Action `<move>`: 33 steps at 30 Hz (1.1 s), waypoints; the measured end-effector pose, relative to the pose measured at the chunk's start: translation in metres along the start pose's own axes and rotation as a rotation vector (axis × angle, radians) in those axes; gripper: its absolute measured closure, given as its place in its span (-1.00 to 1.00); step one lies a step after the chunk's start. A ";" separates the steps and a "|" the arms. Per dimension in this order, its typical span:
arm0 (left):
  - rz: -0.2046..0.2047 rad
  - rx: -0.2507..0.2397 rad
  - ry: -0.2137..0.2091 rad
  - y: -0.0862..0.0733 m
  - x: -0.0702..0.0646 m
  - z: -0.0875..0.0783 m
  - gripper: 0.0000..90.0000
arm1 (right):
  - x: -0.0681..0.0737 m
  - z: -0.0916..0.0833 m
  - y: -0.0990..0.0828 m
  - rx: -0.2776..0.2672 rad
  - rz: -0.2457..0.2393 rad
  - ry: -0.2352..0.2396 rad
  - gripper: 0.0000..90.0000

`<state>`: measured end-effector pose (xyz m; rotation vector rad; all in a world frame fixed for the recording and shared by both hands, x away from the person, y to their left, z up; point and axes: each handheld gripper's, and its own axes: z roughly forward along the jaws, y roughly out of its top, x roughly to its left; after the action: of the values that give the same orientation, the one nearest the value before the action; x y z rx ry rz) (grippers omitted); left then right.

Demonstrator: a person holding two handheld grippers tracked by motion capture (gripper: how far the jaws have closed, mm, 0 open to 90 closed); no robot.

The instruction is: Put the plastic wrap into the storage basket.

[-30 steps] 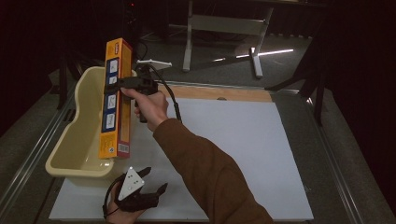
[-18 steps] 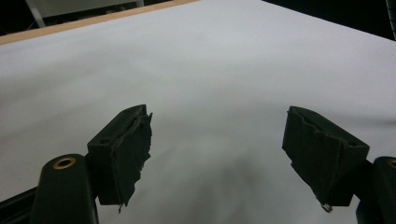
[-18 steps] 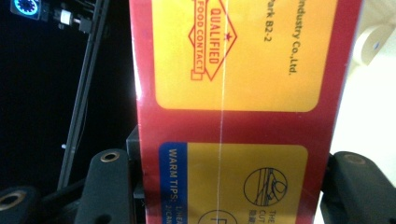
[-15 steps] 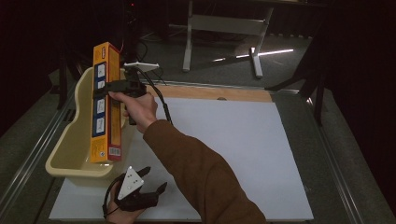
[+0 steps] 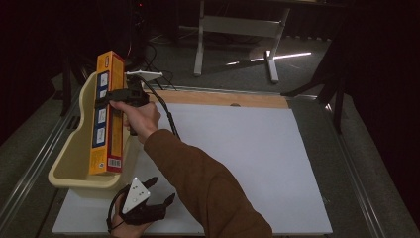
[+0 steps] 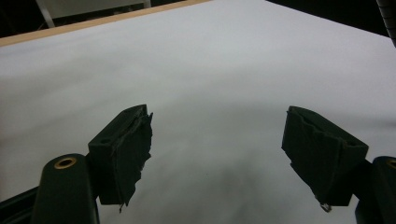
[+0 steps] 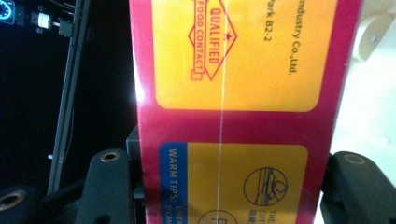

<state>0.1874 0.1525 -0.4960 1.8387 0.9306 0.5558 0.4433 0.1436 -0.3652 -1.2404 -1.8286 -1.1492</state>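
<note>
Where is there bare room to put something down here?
The white tabletop is bare from the sleeve to its right edge. The left is crowded: cream bin, the long box in the right gripper, and the left gripper.

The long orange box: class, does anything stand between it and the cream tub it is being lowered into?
Nothing visible does. The right claw grips the orange box, whose lower end is already inside the cream tub; no other item shows inside the tub.
</note>
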 end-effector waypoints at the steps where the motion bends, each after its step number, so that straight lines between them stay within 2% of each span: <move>1: 0.000 -0.002 0.001 0.000 0.000 0.000 -0.48 | 0.000 0.001 -0.001 0.003 0.001 0.004 -0.09; 6: 0.004 0.003 0.002 0.000 0.000 0.000 -0.48 | 0.002 0.005 -0.003 0.003 0.001 0.013 -0.10; 7: 0.005 0.005 0.002 0.000 0.000 0.000 -0.48 | 0.001 0.010 -0.005 0.001 -0.001 -0.008 -0.10; 11: 0.003 0.001 0.003 0.000 0.000 0.000 -0.48 | -0.002 0.012 -0.007 -0.010 0.016 -0.012 -0.10; 22: 0.000 -0.001 0.004 0.000 0.001 -0.001 -0.48 | -0.013 0.017 -0.009 -0.024 0.082 -0.018 -0.10; 23: 0.000 -0.001 0.004 0.000 0.001 -0.001 -0.48 | -0.014 0.018 -0.010 -0.029 0.088 -0.022 -0.10; 24: 0.002 -0.001 0.005 0.000 0.001 -0.001 -0.48 | -0.015 0.018 -0.012 -0.046 0.084 -0.049 -0.10; 26: 0.002 -0.002 0.005 0.000 0.001 -0.002 -0.48 | -0.018 0.019 -0.013 -0.053 0.089 -0.076 -0.10; 28: 0.001 -0.003 0.005 0.000 0.001 -0.002 -0.48 | -0.020 0.020 -0.013 -0.048 0.098 -0.078 -0.10; 30: 0.000 -0.003 0.005 0.000 0.002 -0.002 -0.48 | -0.028 0.020 -0.014 -0.040 0.136 -0.067 -0.11; 33: 0.000 -0.001 0.004 0.000 0.002 -0.001 -0.48 | -0.031 0.022 -0.014 -0.033 0.154 -0.076 -0.11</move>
<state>0.1875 0.1543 -0.4951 1.8372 0.9329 0.5597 0.4405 0.1494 -0.4046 -1.4346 -1.7408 -1.0648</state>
